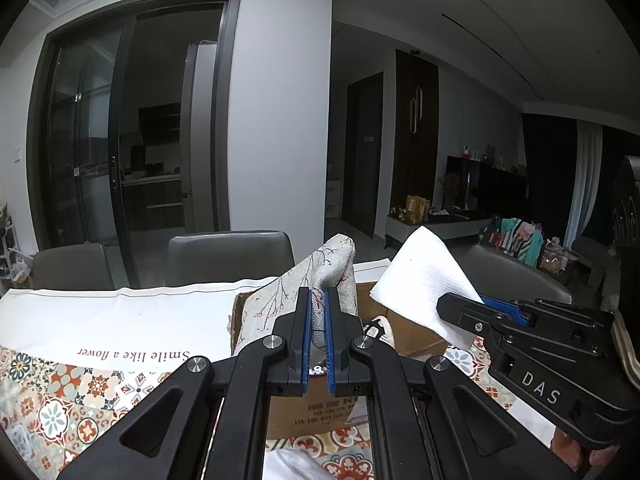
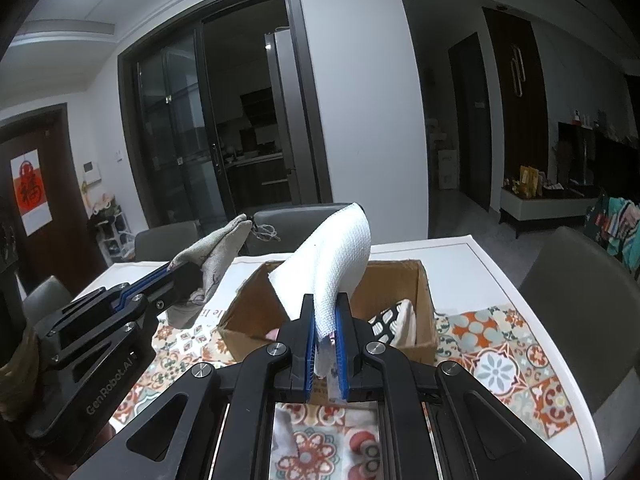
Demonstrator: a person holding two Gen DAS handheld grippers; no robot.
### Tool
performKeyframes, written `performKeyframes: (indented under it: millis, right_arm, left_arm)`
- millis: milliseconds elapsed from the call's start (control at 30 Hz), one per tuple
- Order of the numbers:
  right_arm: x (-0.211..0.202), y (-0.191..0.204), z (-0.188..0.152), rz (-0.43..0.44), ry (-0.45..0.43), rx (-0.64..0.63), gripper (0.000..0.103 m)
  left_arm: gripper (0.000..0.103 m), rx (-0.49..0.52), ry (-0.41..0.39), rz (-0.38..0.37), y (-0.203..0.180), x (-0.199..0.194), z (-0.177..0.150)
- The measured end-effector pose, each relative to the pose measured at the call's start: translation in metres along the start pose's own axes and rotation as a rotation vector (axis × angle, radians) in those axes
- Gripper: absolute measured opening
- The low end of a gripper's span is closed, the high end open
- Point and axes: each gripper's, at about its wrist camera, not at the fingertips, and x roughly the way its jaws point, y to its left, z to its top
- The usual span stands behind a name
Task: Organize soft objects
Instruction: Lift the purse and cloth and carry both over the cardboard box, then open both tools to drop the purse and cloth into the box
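Two cloths held above the box

Left tongs [image 1: 318, 334] grip a floral cloth [image 1: 332, 276], right tongs [image 2: 325, 344] a white towel [image 2: 336, 256]; the box [image 2: 424, 304] already holds one patterned item [image 2: 394, 320].

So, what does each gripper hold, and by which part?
The left gripper pinches the grey floral cloth near its lower end; the right gripper pinches the white cloth near its lower edge.

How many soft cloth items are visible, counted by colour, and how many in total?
Beige floral cloth, held by the left gripper: 1
White cloth, held by the right gripper: 1
Black-and-white patterned item, inside the cardboard box: 1
Total: 3
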Motion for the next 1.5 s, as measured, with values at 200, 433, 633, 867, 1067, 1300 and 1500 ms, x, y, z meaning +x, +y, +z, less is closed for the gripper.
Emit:
performKeyframes:
  millis: [200, 433, 633, 867, 1067, 1300, 1500]
  right_arm:
    - [0.028, -0.01, 0.007, 0.002, 0.026, -0.005, 0.01]
    - [0.059, -0.018, 0.004, 0.002, 0.066, -0.009, 0.01]
    - [0.078, -0.023, 0.002, -0.001, 0.094, -0.004, 0.01]
    - [0.099, -0.029, -0.004, -0.009, 0.14, -0.009, 0.01]
    - [0.113, -0.033, -0.011, -0.009, 0.179, 0.002, 0.01]
    - [0.124, -0.038, -0.018, -0.004, 0.216, 0.015, 0.023]
    - [0.113, -0.039, -0.014, -0.032, 0.184, 0.024, 0.038]
  left_arm:
    - [0.008, 0.013, 0.015, 0.002, 0.002, 0.023, 0.0]
    - [0.008, 0.022, 0.055, 0.006, 0.004, 0.055, -0.003]
    - [0.008, 0.024, 0.095, 0.004, 0.004, 0.078, -0.007]
    - [0.008, 0.035, 0.145, 0.013, 0.005, 0.097, -0.017]
    - [0.01, 0.05, 0.182, 0.019, 0.003, 0.107, -0.027]
    - [0.033, 0.053, 0.175, 0.045, 0.002, 0.105, -0.029]
    - [0.041, 0.051, 0.144, 0.079, 0.005, 0.09, -0.027]
